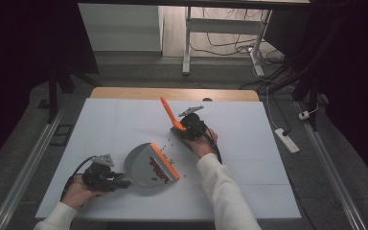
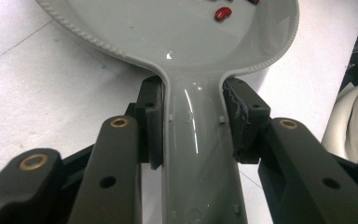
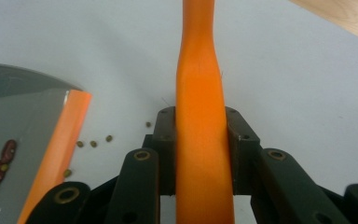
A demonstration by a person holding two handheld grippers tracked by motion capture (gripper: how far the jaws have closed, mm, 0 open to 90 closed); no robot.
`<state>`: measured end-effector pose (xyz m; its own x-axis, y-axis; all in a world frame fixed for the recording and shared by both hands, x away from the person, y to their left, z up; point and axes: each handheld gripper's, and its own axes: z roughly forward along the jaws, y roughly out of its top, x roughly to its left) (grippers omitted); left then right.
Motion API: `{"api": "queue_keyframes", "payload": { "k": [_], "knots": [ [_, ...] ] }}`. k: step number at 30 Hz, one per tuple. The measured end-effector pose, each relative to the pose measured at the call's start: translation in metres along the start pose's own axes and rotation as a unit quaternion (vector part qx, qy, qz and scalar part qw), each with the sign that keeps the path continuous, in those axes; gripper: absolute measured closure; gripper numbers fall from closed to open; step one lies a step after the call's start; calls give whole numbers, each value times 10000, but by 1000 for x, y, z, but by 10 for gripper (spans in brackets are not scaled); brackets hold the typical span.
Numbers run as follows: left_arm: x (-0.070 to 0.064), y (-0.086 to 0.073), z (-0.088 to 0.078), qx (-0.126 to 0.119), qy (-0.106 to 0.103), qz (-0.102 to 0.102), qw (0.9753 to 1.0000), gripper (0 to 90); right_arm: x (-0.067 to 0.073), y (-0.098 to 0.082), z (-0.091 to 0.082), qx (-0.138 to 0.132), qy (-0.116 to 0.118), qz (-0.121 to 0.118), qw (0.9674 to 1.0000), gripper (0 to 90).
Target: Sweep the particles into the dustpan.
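White table [image 1: 249, 139]; left gripper [image 1: 120, 179] clamps grey dustpan [image 1: 141, 165] handle; right gripper [image 1: 182, 128] grips orange, probably brush, handle [image 1: 168, 111].

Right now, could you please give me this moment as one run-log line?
left gripper: shut on grey plastic dustpan handle | right gripper: shut on orange brush handle | red beans in pan | loose beans on white table

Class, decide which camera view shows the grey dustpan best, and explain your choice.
The high view: the whole dustpan shows, orange lip and beans inside. The left gripper view shows its handle clamped by the left gripper. The right gripper view catches one corner.
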<state>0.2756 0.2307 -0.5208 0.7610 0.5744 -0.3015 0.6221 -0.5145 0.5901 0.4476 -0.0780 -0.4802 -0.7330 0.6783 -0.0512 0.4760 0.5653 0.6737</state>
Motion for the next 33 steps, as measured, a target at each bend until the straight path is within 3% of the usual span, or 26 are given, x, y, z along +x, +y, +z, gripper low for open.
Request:
{"api": "queue_keyframes", "payload": {
  "k": [13, 17, 19, 20, 22, 25, 30, 31, 33],
  "knots": [
    [0, 0, 0, -4, 0, -8, 10000, 614, 25, 5, 6, 221, 188, -434, 9986, 702],
    [0, 0, 0, -2, -3, -7, 10000, 615, 39, 4, 3, 276, 393, -529, 9974, 702],
    [0, 0, 0, -10, -1, -14, 10000, 614, 51, 2, 1, 294, 385, -807, 9956, 702],
    [0, 0, 0, -10, 0, -13, 10000, 615, 57, 1, 0, 310, 441, -830, 9951, 702],
    [0, 0, 0, -11, -1, -21, 10000, 614, 64, 0, -2, 291, 766, -778, 9936, 702],
    [0, 0, 0, 2, 8, -8, 10000, 614, 75, -1, -6, 171, 934, -754, 9926, 703],
    [-1, 0, 0, -10, 13, -20, 10000, 615, 91, -3, -15, 0, 1425, -718, 9872, 702],
    [-1, 0, 0, -8, 14, -18, 10000, 614, 92, -2, -17, -68, 1473, -770, 9861, 703],
    [-1, 0, 0, -6, 20, -13, 10000, 614, 90, 0, -23, -235, 1391, -775, 9870, 702]
  ]
}}
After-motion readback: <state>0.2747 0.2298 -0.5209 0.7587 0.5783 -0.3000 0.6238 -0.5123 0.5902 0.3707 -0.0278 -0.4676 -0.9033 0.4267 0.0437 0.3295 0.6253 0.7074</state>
